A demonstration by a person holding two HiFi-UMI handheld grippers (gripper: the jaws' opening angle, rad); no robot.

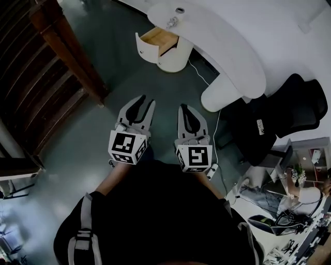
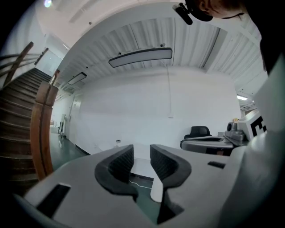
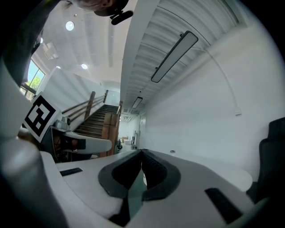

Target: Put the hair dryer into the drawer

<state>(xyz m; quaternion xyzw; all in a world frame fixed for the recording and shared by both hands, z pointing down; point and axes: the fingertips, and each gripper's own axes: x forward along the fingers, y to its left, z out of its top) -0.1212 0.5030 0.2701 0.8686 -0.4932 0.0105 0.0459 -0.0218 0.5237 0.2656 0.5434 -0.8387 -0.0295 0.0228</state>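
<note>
Nearest, at the bottom of the head view, is the person's dark top [image 1: 165, 217], with both arms held out over the dark green floor [image 1: 77, 150].

Left gripper [image 1: 145, 103] is released. Its own view shows the black pads [image 2: 120, 162] standing apart with a clear gap and only floor and a white cable beyond them. Right gripper [image 1: 187, 109] is clenched on nothing; its own view shows the jaws meeting at the tips [image 3: 141, 153]. Both point level and side by side toward the desk, well apart from it.

Ahead stands a white curved desk [image 1: 227, 52]. Under its near end is a rounded white pedestal with the drawer [image 1: 155, 37] pulled out, its wooden inside bare. On the desk top, just above the drawer, lies a small grey thing that looks like the hair dryer [image 1: 172, 22], too small to be sure. A round dark item [image 1: 179, 10] sits just beyond it.

A cable [image 1: 199, 72] trails across the floor by the pedestal. To the right is a black chair [image 1: 295, 103], and to the left a wooden staircase [image 1: 57, 62].
</note>
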